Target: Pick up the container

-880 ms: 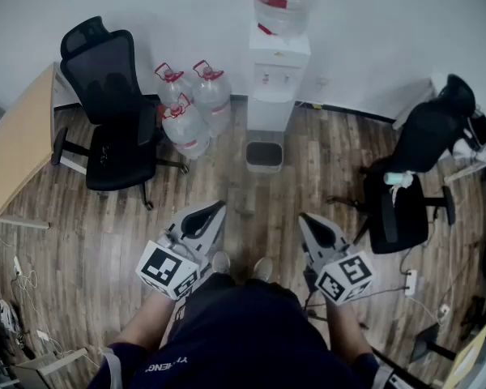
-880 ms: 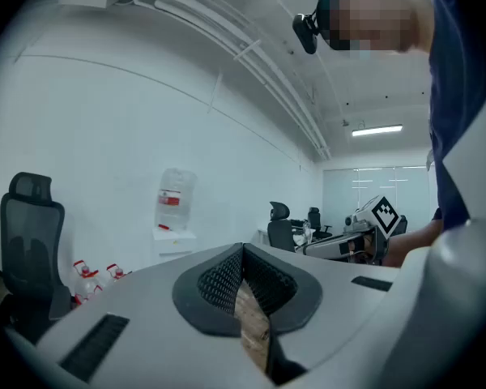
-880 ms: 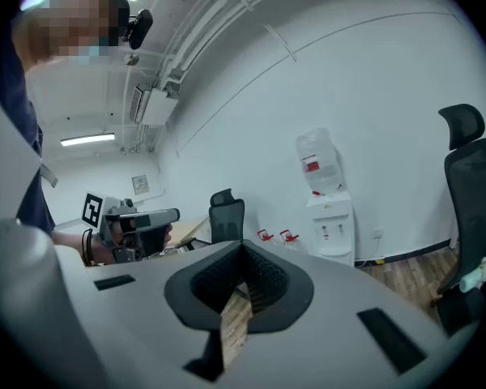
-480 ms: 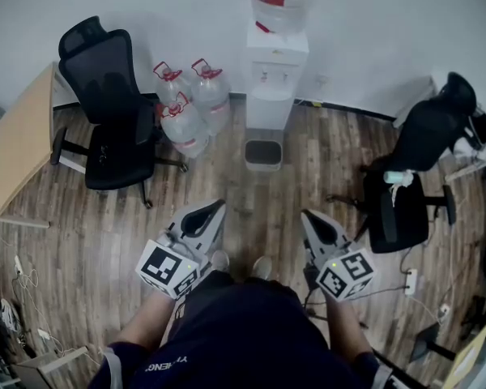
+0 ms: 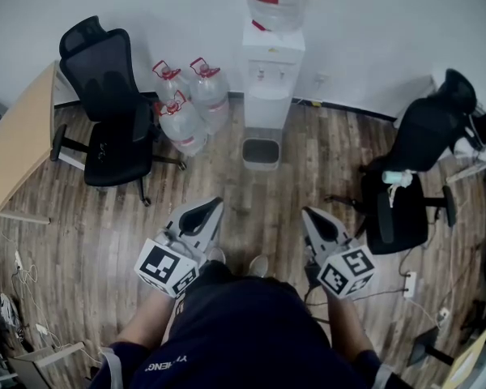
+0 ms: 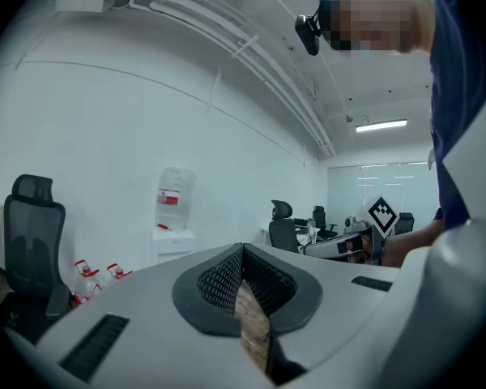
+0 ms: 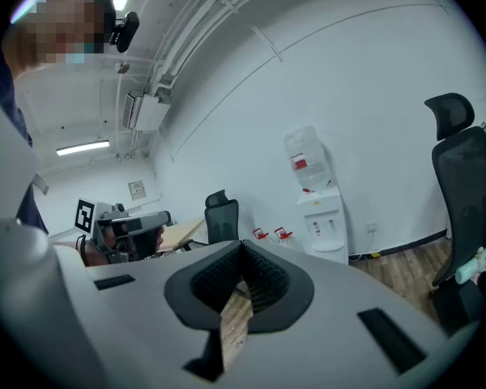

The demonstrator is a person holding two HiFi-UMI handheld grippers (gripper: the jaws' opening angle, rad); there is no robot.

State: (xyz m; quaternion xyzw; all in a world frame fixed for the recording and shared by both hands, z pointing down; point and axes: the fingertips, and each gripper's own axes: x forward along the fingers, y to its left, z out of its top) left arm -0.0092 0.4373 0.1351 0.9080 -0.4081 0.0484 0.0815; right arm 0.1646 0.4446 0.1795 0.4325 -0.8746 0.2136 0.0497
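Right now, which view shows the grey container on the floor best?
The head view: the grey container stands in full sight on the floor, right in front of the water dispenser. Neither gripper view shows it: both show the dispenser, but the floor at its foot is hidden.

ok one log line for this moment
left gripper: shut, empty | right gripper: shut, empty | grey container: on floor before water dispenser, untouched
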